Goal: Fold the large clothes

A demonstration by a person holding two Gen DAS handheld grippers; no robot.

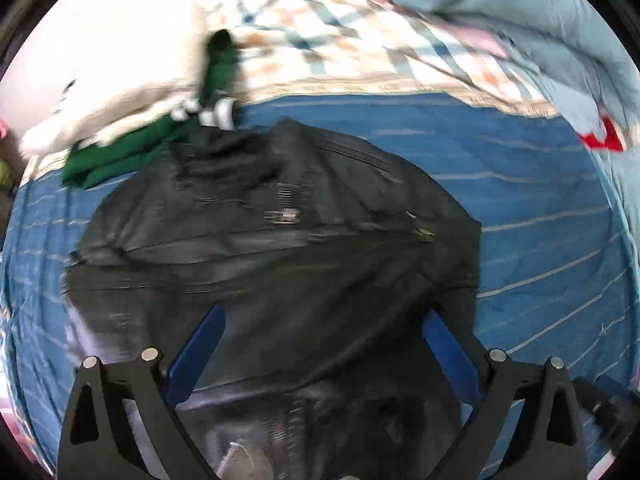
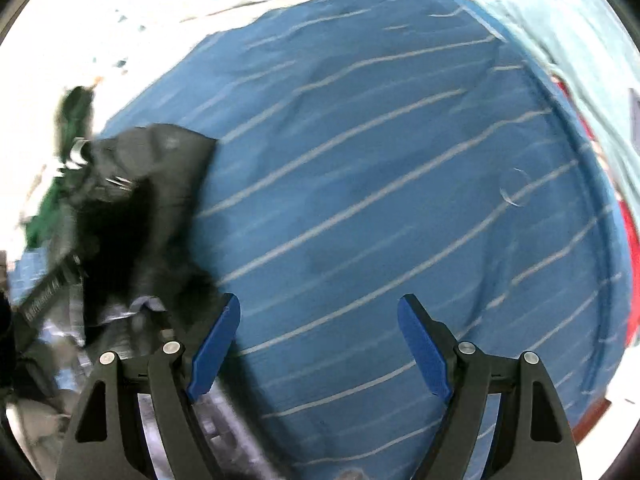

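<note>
A black zippered jacket [image 1: 280, 232] lies on the blue striped bed sheet [image 1: 540, 240], partly folded. My left gripper [image 1: 324, 316] is open just above the jacket's near part, with nothing between its blue pads [image 1: 200, 352]. In the right wrist view the jacket [image 2: 136, 208] sits at the left. My right gripper [image 2: 320, 304] is open and empty over the bare sheet [image 2: 400, 180], its left pad [image 2: 216, 344] next to the jacket's edge.
A green garment [image 1: 120, 152] and white clothes [image 1: 120, 92] lie beyond the jacket at the far left. A checked blanket [image 1: 360, 40] and a light blue quilt [image 1: 540, 20] are piled at the back. Red fabric [image 2: 628, 240] shows past the sheet's right edge.
</note>
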